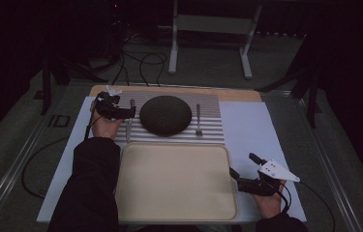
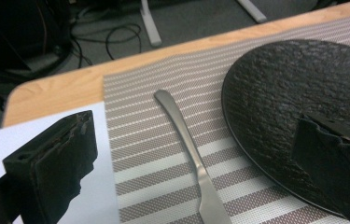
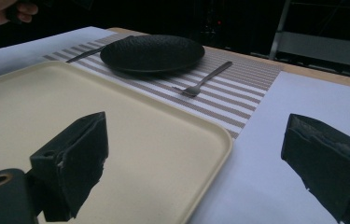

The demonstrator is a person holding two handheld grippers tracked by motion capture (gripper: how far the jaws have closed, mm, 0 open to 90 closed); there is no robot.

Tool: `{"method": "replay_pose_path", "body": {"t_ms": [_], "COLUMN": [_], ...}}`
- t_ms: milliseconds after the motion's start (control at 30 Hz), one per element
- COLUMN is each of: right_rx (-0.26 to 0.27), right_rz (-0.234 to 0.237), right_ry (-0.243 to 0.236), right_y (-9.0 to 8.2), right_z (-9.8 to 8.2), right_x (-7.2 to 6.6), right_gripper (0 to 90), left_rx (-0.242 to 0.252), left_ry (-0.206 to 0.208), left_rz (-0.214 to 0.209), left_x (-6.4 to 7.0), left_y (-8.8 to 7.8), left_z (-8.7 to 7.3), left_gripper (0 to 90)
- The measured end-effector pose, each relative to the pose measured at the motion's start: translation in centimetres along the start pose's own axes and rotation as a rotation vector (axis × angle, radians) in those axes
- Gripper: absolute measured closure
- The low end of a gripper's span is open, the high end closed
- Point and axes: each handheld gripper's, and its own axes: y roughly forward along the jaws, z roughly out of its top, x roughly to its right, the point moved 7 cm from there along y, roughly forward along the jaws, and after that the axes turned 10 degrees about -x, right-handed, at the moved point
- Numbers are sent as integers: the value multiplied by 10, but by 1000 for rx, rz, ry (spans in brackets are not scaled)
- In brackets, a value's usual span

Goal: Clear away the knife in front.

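**Left gripper poised over the knife beside the plate**

The left gripper (image 1: 129, 112) is hovering with jaws spread wide and empty, straddling the butter knife (image 2: 189, 148), which is lying on the striped placemat (image 2: 149, 140) near the desk's far-left corner, just beside the black plate (image 1: 165, 115). The right gripper (image 1: 240, 169) is resting wide open, holding nothing, at the right edge of the cream tray (image 1: 174, 181).

A cream tray (image 1: 174, 212) lies empty at the near edge of the surface (image 1: 251, 125), touching the striped placemat (image 1: 210, 104). On the mat's right side rests a fork (image 1: 198, 119). Cables (image 1: 143, 63) and a white metal frame (image 1: 213, 24) occupy the floor beyond.
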Motion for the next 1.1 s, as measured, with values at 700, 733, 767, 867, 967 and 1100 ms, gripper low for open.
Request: {"method": "replay_pose_path", "body": {"t_ms": [700,733,767,867,967,1100], "right_rx": [-1,-2,-2,-2,1,-1], "right_rz": [4,3,2,2,5,7], "right_ry": [3,3,3,4,5,3], "right_y": [0,1,1,0,1,1], "right_z": [0,-1,-1,-1,-1,-1], "right_x": [1,1,1,1,1,1], "right_gripper": [76,76,76,76,76,76], "left_rx": [-132,-137,-143,-153,-184,-212], "left_ry": [-81,-84,-95,-114,-142,-143], "left_rz": [-24,-22,-21,-22,14,24], "left_x": [0,-1,-2,-3,-7,-6], "left_y": [40,42,44,46,55,62], "left_z": [1,1,1,0,-6,-10], "left_gripper": [32,42,47,87,154,240]}}
